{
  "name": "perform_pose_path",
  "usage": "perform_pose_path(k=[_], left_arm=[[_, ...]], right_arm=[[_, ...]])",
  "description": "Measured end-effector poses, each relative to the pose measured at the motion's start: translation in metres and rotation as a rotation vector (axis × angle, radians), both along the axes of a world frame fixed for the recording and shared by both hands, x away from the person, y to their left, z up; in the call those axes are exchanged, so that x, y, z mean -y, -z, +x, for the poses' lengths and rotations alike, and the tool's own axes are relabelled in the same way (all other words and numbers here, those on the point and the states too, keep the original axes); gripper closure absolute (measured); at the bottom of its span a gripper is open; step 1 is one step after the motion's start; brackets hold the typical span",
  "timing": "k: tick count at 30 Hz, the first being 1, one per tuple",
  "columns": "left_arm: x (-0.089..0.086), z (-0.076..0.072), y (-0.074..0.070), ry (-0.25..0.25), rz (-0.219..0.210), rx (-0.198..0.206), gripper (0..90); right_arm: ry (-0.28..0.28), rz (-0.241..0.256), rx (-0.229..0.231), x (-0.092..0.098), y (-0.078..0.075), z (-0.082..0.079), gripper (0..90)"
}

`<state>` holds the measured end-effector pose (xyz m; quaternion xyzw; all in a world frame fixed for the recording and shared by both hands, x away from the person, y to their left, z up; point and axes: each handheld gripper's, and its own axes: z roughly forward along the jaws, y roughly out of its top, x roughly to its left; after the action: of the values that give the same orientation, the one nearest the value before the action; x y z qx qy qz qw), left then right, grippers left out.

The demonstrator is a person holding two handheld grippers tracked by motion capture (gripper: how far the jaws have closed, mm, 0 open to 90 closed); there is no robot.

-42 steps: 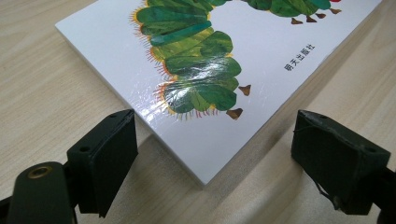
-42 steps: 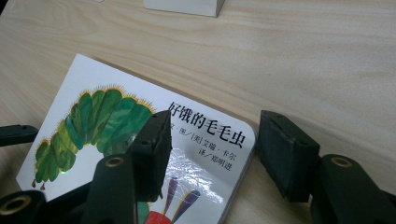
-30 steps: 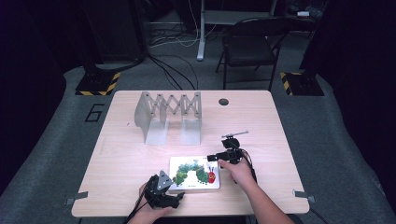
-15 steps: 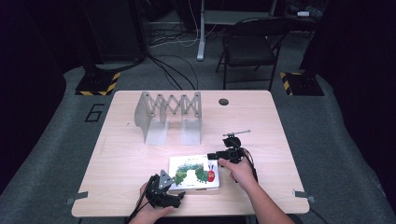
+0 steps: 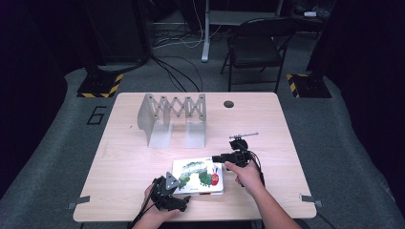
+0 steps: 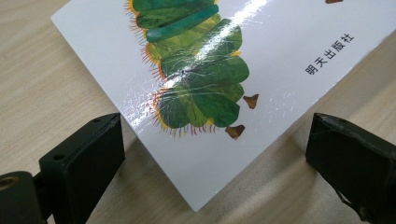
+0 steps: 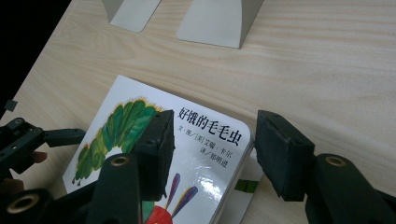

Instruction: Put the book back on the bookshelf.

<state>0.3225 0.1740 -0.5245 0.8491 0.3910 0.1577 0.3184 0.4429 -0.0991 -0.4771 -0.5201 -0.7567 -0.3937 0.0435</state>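
A white picture book with a green caterpillar on its cover lies flat near the table's front edge. My left gripper is at its near left corner. In the left gripper view that corner of the book points in between the two wide-open jaws of the left gripper. My right gripper is at the book's far right corner. In the right gripper view the right gripper is open, one jaw over the book's cover, the other just off its edge. A green-striped page edge shows beneath that corner.
A grey expanding book rack stands upright at the back left of the wooden table; its feet lie just beyond the book. A small dark round cap sits at the back. A folding chair stands behind the table.
The left gripper has edged slightly forward to the book's corner. The book and the right gripper have stayed in place.
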Motion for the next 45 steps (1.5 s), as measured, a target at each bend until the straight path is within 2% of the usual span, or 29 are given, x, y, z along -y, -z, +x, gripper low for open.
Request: perform_pose_path(k=[1, 3, 5, 8, 11, 16, 17, 23, 25, 26, 27, 28, 29, 31, 35, 40, 43, 45], left_arm=[[0.0002, 0.0002, -0.0003, -0.002, 0.002, -0.004, 4.4], [0.0010, 0.0002, -0.0002, -0.011, 0.002, -0.002, 4.3], [0.0013, 0.0005, 0.0000, -0.017, 0.002, 0.000, 4.1], [0.0021, 0.0008, 0.0005, -0.028, -0.001, 0.005, 3.9], [0.0027, 0.0019, 0.0005, -0.047, 0.000, 0.008, 3.7], [0.0035, 0.0033, 0.0000, -0.047, 0.004, 0.000, 3.1], [0.0036, 0.0036, 0.0000, -0.047, 0.005, -0.001, 3.0], [0.0045, 0.0043, 0.0000, -0.059, 0.008, -0.003, 2.0], [0.0043, 0.0039, -0.0009, -0.047, 0.027, 0.017, 1.8], [0.0053, 0.0027, -0.0013, -0.044, 0.048, 0.051, 2.1], [0.0053, 0.0027, -0.0013, -0.044, 0.048, 0.051, 2.5], [0.0068, 0.0014, -0.0010, -0.049, 0.052, 0.072, 2.5], [0.0070, 0.0012, -0.0014, -0.040, 0.059, 0.076, 2.4], [0.0071, 0.0012, -0.0016, -0.034, 0.064, 0.082, 2.4], [0.0044, 0.0039, -0.0017, -0.025, 0.049, 0.059, 2.4], [0.0049, 0.0034, -0.0025, -0.022, 0.063, 0.072, 3.1], [0.0060, 0.0014, -0.0028, -0.013, 0.076, 0.099, 4.4], [0.0056, 0.0008, -0.0038, -0.002, 0.084, 0.097, 4.9]], right_arm=[[0.006, 0.000, -0.006, 0.0000, -0.0010, -0.0005, 47.5], [-0.002, 0.005, 0.009, 0.0004, -0.0015, -0.0006, 47.5], [0.004, 0.011, -0.004, 0.0000, -0.0036, -0.0021, 47.5], [-0.007, 0.016, 0.017, 0.0003, -0.0043, -0.0023, 47.5], [-0.003, 0.020, 0.002, 0.0000, -0.0058, -0.0034, 47.5], [-0.009, 0.033, 0.016, 0.0011, -0.0064, -0.0030, 47.5], [-0.005, 0.035, 0.004, 0.0010, -0.0076, -0.0036, 47.5], [-0.008, 0.041, 0.005, 0.0007, -0.0085, -0.0039, 47.8], [-0.012, 0.040, 0.006, 0.0007, -0.0082, -0.0037, 48.7], [-0.019, 0.050, 0.002, 0.0007, -0.0078, -0.0034, 50.2], [-0.019, 0.050, 0.002, 0.0007, -0.0078, -0.0034, 50.2], [-0.033, 0.078, -0.016, 0.0006, -0.0072, -0.0032, 50.3], [-0.036, 0.086, -0.021, -0.0006, -0.0067, -0.0034, 50.3], [-0.039, 0.055, -0.007, -0.0028, -0.0055, -0.0029, 49.8], [-0.040, 0.054, -0.013, -0.0029, -0.0033, -0.0017, 49.8], [-0.034, 0.052, -0.027, -0.0038, -0.0031, -0.0021, 49.8], [-0.034, 0.055, -0.029, -0.0038, -0.0029, -0.0020, 49.8], [-0.034, 0.055, -0.031, -0.0037, -0.0027, -0.0020, 49.8]])
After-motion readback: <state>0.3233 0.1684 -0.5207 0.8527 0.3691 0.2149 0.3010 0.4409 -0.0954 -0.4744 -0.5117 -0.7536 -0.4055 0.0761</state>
